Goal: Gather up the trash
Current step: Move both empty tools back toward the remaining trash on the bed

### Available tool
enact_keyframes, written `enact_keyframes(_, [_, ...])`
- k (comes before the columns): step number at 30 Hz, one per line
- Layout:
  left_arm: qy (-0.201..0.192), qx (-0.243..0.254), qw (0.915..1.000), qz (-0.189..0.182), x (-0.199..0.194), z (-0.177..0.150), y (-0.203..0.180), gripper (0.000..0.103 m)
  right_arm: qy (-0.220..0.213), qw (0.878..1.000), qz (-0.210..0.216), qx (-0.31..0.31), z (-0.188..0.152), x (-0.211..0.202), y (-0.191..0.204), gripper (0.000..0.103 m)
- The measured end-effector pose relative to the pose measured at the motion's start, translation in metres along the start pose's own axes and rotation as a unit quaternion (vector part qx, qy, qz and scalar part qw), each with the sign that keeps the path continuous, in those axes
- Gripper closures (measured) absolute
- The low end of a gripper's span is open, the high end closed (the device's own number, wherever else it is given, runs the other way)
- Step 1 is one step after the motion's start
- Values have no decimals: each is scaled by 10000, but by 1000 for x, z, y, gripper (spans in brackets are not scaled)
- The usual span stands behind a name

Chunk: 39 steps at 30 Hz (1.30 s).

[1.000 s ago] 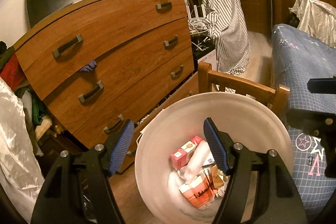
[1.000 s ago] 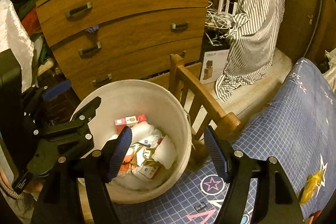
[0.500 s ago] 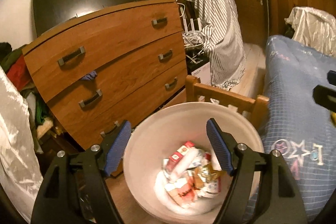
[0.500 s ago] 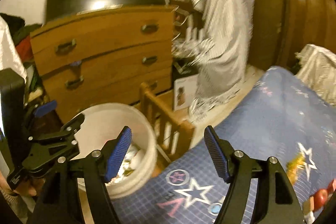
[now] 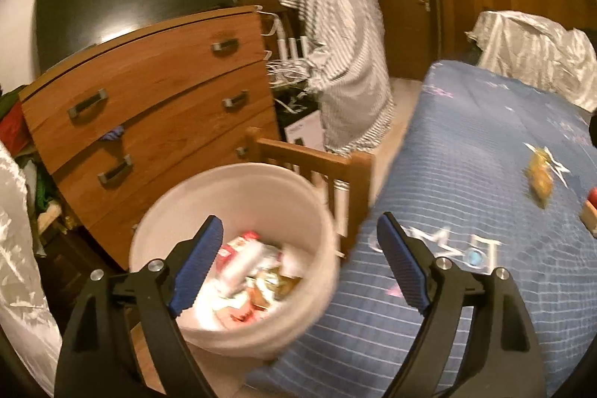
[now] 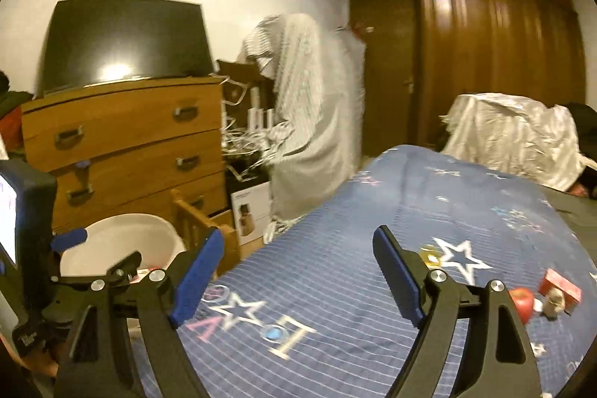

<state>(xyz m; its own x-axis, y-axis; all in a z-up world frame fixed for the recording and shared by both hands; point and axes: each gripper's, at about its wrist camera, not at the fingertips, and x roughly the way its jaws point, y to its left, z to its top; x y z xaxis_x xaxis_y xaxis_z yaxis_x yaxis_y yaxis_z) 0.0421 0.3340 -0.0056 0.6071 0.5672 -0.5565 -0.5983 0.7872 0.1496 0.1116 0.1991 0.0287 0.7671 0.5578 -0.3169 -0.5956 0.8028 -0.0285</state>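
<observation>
A white bucket (image 5: 231, 174) holding several cartons and wrappers (image 5: 246, 271) stands on the floor beside a blue star-patterned bed (image 5: 466, 174). My left gripper (image 5: 298, 222) hovers over the bucket's right rim, its jaws opening with nothing between them. My right gripper (image 6: 298, 234) is over the bed (image 6: 335, 267), its jaws also opening and empty. On the cover lie a yellow wrapper (image 6: 429, 254), a red box (image 6: 561, 284) and a round red thing (image 6: 522, 299). The left wrist view shows the same wrapper (image 5: 539, 174). The bucket (image 6: 112, 230) and left gripper (image 6: 97, 248) sit at the right view's lower left.
A wooden chest of drawers (image 5: 149, 92) with a dark TV (image 5: 123, 6) on top stands behind the bucket. A wooden rail (image 5: 317, 163) sits between bucket and bed. A striped cloth (image 5: 335, 43), a dark wardrobe (image 6: 485, 62) and a silvery cover (image 6: 511, 133) lie beyond.
Both views have swung right, away from the bucket and toward the bed. The right gripper now faces the items on the cover. Both pairs of jaws stand wider.
</observation>
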Motion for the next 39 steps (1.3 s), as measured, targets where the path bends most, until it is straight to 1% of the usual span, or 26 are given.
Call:
enact_keyframes(5, [77, 166, 9995, -259, -7, -10, -37, 18, -16, 9992, -379, 91, -25, -23, -43, 18])
enact_keyframes(11, [179, 423, 9973, -574, -20, -24, -79, 15, 128, 9962, -809, 291, -62, -51, -98, 15])
enact_keyframes(14, [228, 551, 9960, -672, -25, -31, -98, 15, 245, 9938, -997, 417, -81, -63, -125, 15])
enact_keyframes(20, [319, 819, 9923, -874, -37, -46, -135, 13, 451, 9859, -1397, 810, -121, -96, -183, 13])
enact_keyframes(28, [470, 1096, 9874, -1038, -45, -63, -179, 11, 775, 9692, -1932, 1319, -172, -137, -266, 11])
enact_keyframes(34, [549, 1248, 9839, -1157, -49, -73, -204, 11, 1016, 9587, -2093, 1635, -202, -153, -311, 11])
enact_keyframes(39, [569, 1309, 9824, -1207, -49, -78, -217, 11, 1114, 9572, -2023, 1743, -212, -154, -328, 11])
